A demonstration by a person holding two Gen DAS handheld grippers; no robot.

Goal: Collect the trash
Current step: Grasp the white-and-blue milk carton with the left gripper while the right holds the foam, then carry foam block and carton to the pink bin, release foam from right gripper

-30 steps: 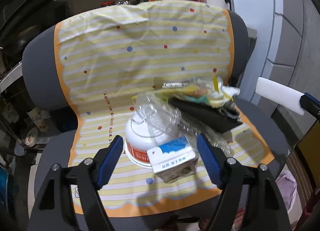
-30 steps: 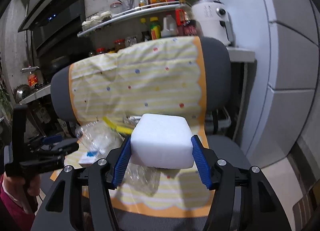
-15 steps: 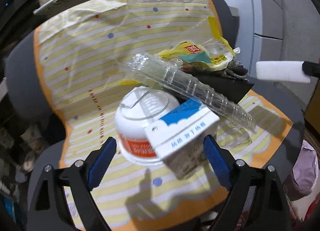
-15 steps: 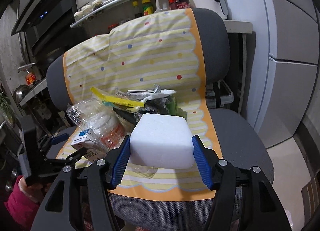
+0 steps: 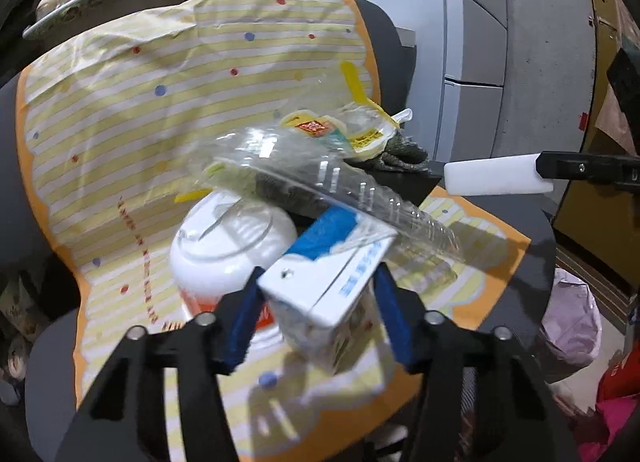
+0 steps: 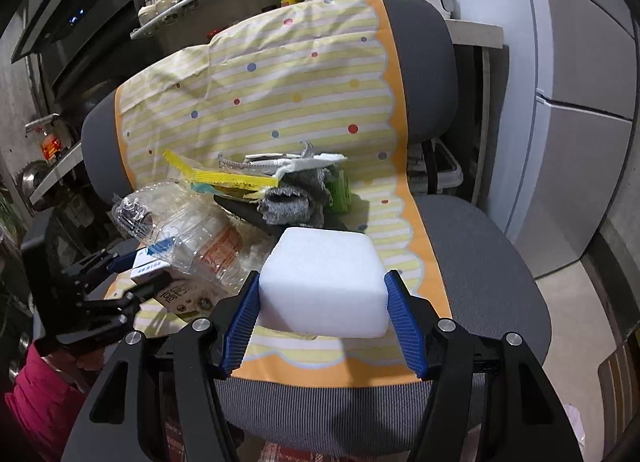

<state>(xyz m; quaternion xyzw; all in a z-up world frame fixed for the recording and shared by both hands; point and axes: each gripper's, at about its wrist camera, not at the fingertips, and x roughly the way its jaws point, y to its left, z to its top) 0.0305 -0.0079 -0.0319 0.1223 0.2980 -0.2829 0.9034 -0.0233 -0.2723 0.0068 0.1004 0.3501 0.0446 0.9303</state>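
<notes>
- Left gripper points downward; its jaws have just been closing and the blue pads now press both sides of a carton.
- Right gripper points downward, its pads clamped on a foam block.
- A pink sleeve sits behind the left gripper.

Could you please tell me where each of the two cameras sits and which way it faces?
Left wrist: on the left gripper, angled down at the chair's trash; its fingers flank the milk carton.
Right wrist: on the right gripper, angled down at the chair; it clamps the white foam block; a pink sleeve shows.
Shared: carton, foam block, clear plastic bottle, striped cloth.
</notes>
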